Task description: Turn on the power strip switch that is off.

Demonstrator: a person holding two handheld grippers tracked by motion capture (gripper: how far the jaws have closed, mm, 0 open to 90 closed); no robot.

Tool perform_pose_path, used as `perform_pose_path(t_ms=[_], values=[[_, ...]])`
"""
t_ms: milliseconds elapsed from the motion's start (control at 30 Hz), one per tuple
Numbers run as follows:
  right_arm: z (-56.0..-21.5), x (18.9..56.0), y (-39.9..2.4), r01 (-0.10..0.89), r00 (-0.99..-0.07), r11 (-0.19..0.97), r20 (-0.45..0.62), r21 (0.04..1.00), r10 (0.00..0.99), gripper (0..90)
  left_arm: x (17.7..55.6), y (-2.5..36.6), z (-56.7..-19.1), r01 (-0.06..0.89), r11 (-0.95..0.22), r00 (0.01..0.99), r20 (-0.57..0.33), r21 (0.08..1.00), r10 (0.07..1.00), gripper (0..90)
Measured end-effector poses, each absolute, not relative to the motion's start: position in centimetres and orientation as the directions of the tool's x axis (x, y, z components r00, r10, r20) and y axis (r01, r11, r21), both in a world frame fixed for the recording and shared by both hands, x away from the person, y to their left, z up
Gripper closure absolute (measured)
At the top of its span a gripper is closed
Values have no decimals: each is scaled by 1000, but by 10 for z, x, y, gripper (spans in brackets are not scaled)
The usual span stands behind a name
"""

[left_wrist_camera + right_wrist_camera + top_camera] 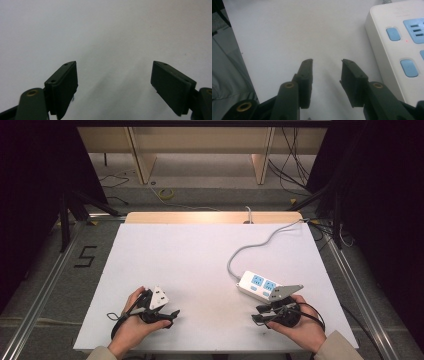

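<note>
A white power strip with blue sockets and blue buttons lies on the white table at the right, its grey cable running off toward the back edge. My right gripper is held just in front of the strip, low over the table, its jaws apart with nothing between them. In the right gripper view the power strip sits to the right of the right gripper. My left gripper rests near the front left, open and empty. Bare table shows between the jaws of the left gripper.
The strip's grey cable curves across the right half of the table to its far edge. Beyond the table stand wooden shelf legs and loose cables on the floor. A "5" mark is on the floor at the left.
</note>
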State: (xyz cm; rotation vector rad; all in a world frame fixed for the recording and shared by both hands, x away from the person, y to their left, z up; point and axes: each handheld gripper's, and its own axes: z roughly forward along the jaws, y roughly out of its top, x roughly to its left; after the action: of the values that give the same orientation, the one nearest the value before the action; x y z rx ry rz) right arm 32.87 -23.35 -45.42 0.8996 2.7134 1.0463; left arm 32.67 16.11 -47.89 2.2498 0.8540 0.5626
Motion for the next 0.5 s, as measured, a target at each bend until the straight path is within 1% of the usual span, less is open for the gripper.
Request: perform_pose_path(t_ms=[200, 500], values=[[-452, 328, -233, 499, -820, 603, 114, 622, 561, 668, 327, 162, -479, 420, -567, 689, 158, 709, 707, 215], [-449, 332, -231, 495, -823, 623, 96, 606, 560, 779, 329, 164, -478, 422, -563, 682, 161, 710, 714, 218]])
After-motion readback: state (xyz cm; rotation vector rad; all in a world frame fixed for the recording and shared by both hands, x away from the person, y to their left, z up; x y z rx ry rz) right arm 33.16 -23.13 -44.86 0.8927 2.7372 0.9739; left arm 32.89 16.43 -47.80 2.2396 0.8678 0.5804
